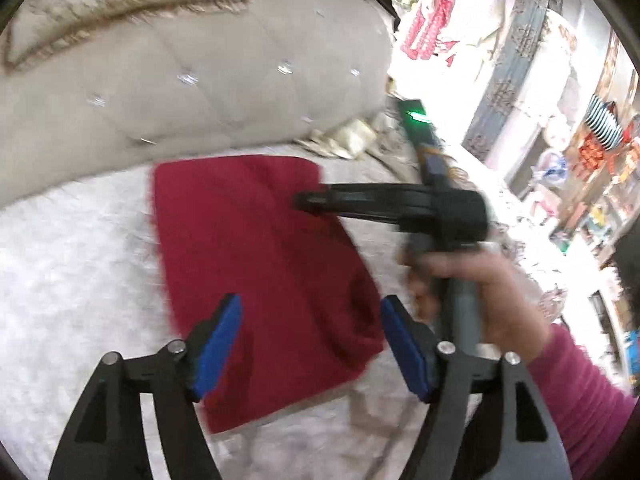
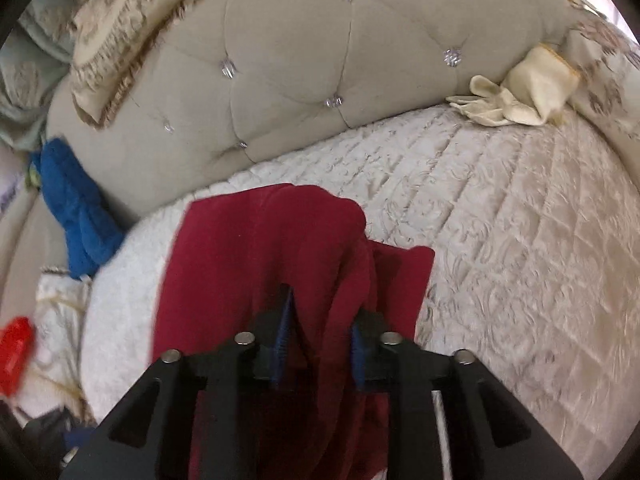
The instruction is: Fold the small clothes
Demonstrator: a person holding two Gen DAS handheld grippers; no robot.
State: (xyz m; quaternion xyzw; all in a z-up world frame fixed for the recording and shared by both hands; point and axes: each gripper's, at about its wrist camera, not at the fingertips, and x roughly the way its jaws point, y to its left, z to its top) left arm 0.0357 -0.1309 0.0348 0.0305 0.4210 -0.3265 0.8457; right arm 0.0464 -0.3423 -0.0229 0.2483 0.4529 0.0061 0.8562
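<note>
A dark red garment point(image 1: 256, 264) lies folded on a white textured bedspread point(image 1: 72, 272). My left gripper point(image 1: 310, 344) is open just above its near edge, blue pads spread wide and empty. In the left wrist view my right gripper point(image 1: 304, 201) reaches in from the right over the garment's far right part. In the right wrist view the right gripper point(image 2: 320, 340) has its blue pads partly closed around a raised fold of the red garment point(image 2: 256, 256), which bunches up between the fingers.
A beige tufted headboard point(image 2: 288, 80) stands behind the bed. A fringed cushion point(image 2: 132, 28) leans at its top left. A blue cloth point(image 2: 80, 208) and a red object point(image 2: 14, 352) lie left. A cream cloth point(image 2: 524, 92) lies back right.
</note>
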